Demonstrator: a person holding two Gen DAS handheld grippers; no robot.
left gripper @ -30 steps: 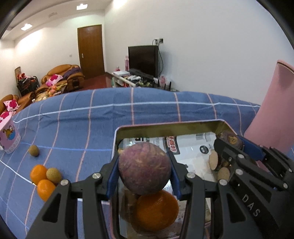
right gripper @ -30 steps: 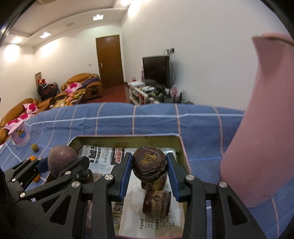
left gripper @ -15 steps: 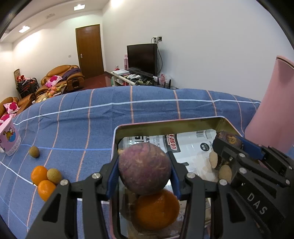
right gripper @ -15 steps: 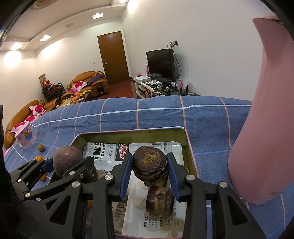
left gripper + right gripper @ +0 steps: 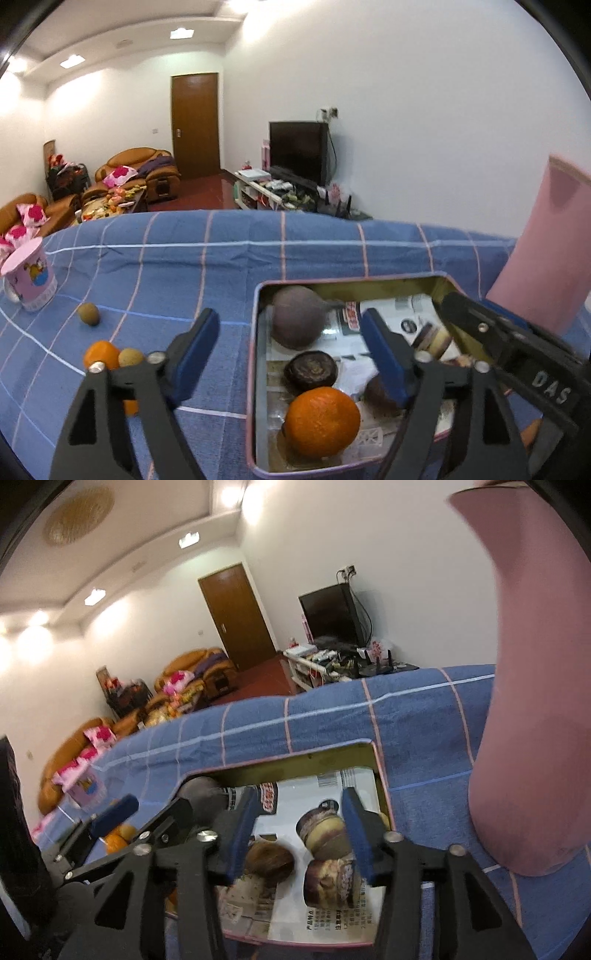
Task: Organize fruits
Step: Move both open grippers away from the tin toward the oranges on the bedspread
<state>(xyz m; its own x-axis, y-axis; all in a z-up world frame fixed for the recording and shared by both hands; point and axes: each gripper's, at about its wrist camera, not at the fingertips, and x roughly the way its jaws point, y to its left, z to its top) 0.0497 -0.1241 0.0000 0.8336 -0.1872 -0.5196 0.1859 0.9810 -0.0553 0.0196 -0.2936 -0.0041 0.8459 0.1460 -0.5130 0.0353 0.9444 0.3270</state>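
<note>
white walls [image 5: 406, 110]; recessed ceiling lights [image 5: 181, 33] on; brown wooden door [image 5: 195, 125] at far end; dark tv [image 5: 298, 151] on a low white stand [image 5: 258, 184]; orange-brown sofas [image 5: 136, 173] with pink cushions at left; reddish glossy floor [image 5: 207, 192]

1. Your left gripper [image 5: 291, 341] is matte black plastic with triangular cut-outs in both finger arms.
2. Its pads [image 5: 194, 341] are blue, long and flat.
3. A silver screw head sits on each arm, at about 7 and 5 o'clock in the left wrist view.
4. Your right gripper [image 5: 295, 834] has the same black frame, blue pads and silver screws.
5. White letters "DAS" mark its side.
</note>
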